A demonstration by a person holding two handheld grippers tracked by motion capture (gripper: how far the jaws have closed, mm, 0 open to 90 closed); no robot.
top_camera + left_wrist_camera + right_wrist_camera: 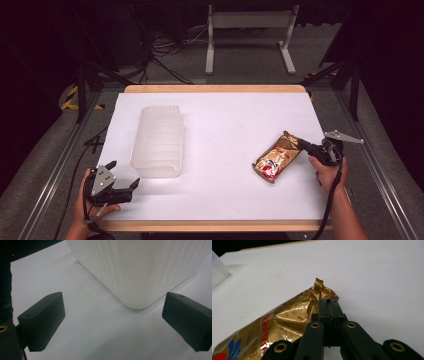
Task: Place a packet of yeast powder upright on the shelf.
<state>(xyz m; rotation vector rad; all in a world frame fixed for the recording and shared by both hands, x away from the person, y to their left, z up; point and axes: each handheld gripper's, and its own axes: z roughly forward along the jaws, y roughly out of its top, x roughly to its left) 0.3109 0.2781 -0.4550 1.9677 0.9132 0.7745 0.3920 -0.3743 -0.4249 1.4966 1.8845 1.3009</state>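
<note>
A gold snack bag (276, 157) with red and blue print lies on the white table top (225, 115), right of the middle. My right gripper (302, 144) is shut on the bag's crimped far-right end. In the right gripper view the two black jaws of the right gripper (329, 302) meet on the crumpled foil of the bag (287, 320). A translucent ribbed plastic container (156, 140) stands left of centre. My left gripper (124, 173) rests near the front left corner, open, just short of the container. In the left gripper view my left gripper (113, 322) has nothing between its jaws and faces a corner of the container (140, 267).
The table's wooden edge (215, 88) borders the white sheet at the back and front. Beyond the table stands a white metal frame (250, 35), with cables on the floor. The container's edge (218, 270) is at the far left in the right gripper view.
</note>
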